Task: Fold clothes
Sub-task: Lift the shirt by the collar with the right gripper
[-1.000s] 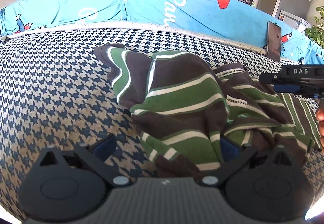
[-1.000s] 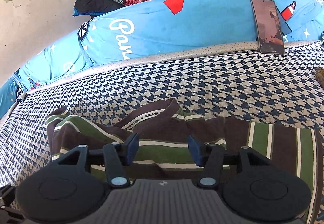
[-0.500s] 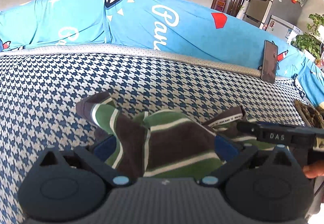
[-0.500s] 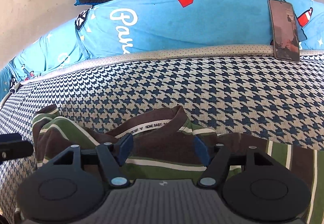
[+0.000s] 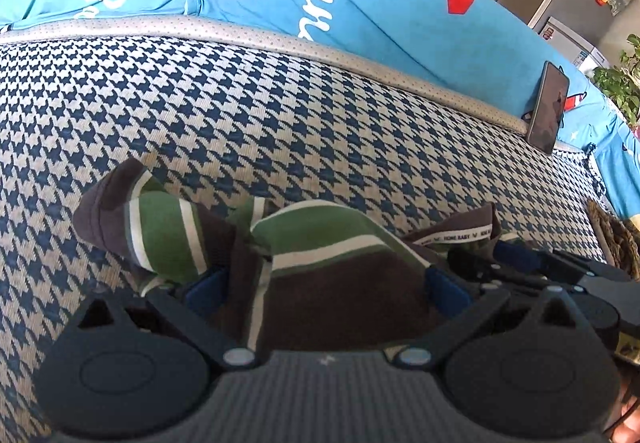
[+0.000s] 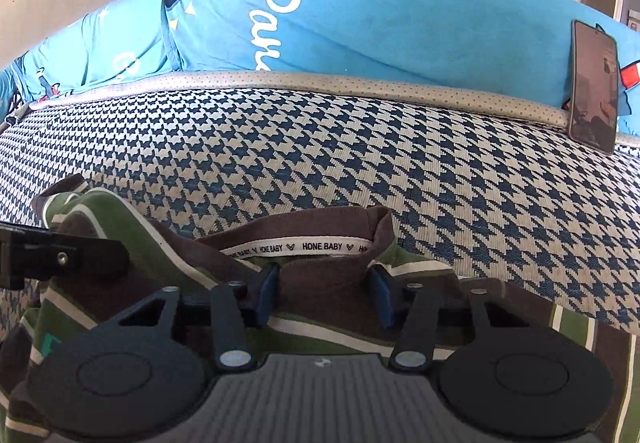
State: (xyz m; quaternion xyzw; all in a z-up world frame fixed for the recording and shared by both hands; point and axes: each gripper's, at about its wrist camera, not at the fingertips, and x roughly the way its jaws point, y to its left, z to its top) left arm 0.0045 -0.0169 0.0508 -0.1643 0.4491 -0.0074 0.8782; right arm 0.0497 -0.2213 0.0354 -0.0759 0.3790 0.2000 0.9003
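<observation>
Right now we have the striped shirt bunched on the houndstooth mattress, close to us, with a sleeve trailing off to the left and the brown collar with its printed neck tape facing the blue bolster. Our left gripper has a wide bundle of fabric rising between its blue pads; the jaws stand far apart, and we cannot tell whether they truly pinch the cloth or only bracket it. Our right gripper straddles the front of the neckline and its jaws are closing, with the collar cloth between them; the pads look not yet pressed hard on it. To do this step well, we judge that we should let the right jaws finish closing on one clean edge of the collar, not on a wad of layers, and confirm the left side has the shoulder seam rather than loose body fabric. The two grippers sit very near each other, so we should keep them from colliding, then draw them apart evenly to spread the shirt flat, keeping the sleeve from tucking under. A phone leans on the bolster, well clear.
</observation>
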